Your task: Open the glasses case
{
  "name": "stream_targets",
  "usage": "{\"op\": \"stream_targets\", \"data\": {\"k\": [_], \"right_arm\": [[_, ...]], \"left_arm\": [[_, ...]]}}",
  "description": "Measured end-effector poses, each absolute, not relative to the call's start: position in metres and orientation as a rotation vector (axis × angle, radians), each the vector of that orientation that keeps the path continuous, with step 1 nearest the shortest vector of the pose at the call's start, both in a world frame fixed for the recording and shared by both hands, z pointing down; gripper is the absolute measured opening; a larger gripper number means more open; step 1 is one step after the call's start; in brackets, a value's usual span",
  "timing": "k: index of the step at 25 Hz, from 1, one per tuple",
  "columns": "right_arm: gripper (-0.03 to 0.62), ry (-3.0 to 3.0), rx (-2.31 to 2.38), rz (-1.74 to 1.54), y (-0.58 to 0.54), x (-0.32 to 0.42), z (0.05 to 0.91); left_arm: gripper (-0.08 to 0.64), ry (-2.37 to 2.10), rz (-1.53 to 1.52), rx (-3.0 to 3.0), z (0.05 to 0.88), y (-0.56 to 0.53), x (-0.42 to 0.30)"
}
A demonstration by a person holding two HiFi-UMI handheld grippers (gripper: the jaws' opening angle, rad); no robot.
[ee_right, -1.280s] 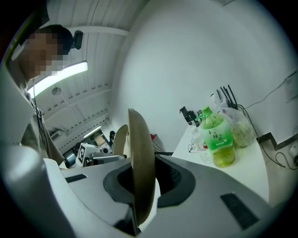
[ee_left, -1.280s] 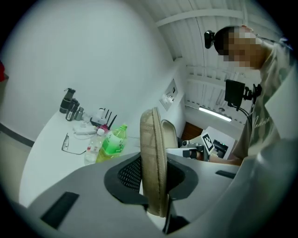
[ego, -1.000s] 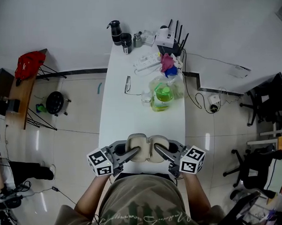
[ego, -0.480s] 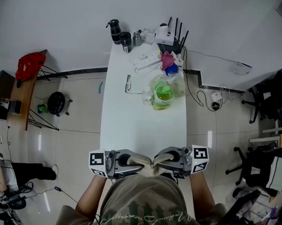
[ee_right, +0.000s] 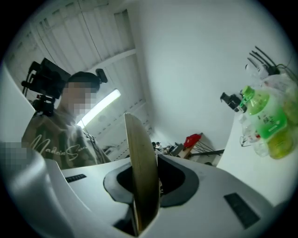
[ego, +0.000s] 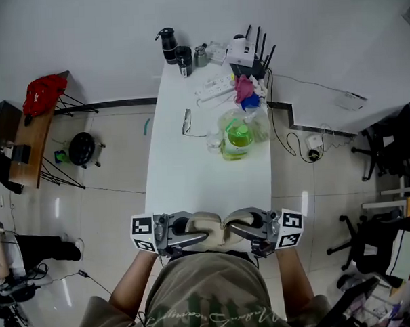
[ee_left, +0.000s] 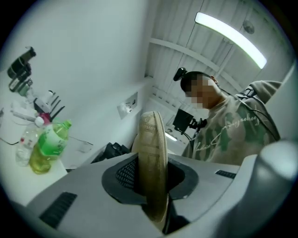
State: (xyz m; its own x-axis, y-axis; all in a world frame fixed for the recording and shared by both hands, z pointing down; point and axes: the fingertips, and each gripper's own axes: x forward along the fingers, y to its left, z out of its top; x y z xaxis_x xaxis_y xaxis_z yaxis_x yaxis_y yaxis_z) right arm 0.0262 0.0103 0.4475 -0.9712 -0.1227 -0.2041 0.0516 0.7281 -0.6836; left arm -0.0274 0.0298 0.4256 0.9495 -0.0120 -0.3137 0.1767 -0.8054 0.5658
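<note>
The beige case (ego: 212,227) is at the near end of the white table (ego: 192,173), just in front of the person (ego: 204,302), held between the two grippers. It looks open, its two halves spread left and right with a seam between them. The left gripper (ego: 194,236) reaches in from the left, and its jaws are narrow and clamped on the left half. In the left gripper view that shell (ee_left: 153,139) stands on edge between the pads of the left gripper (ee_left: 154,188). The right gripper (ego: 236,231) comes in from the right, also narrow and pinching the right half. In the right gripper view a thin shell edge (ee_right: 139,153) rises upright from the right gripper (ee_right: 142,195). Whether the case rests on the table or hangs just above it cannot be told. Farther up the table lie glasses (ego: 185,123) near the left edge and a green bottle (ego: 238,139) to the right. At the far end are a power strip (ego: 212,90), a router (ego: 244,56) and a black flask (ego: 168,47).
</note>
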Motion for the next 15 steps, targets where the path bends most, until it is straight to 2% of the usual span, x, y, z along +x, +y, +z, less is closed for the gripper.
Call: {"op": "stream_targets", "data": {"k": [5, 10, 15], "right_arm": [[0.055, 2.635, -0.251, -1.198, -0.011, 0.026, 0.469], [0.055, 2.553, -0.57, -1.433, -0.036, 0.039, 0.518], [0.054, 2.608, -0.627, -1.419, -0.036, 0.04, 0.528]], "left_arm": [[0.069, -0.038, -0.383, 2.456, 0.438, 0.012, -0.033], [0.148, -0.228, -0.146, 2.531, 0.469, 0.004, -0.03], [0.164, -0.246, -0.051, 2.544, 0.482, 0.012, -0.035]]}}
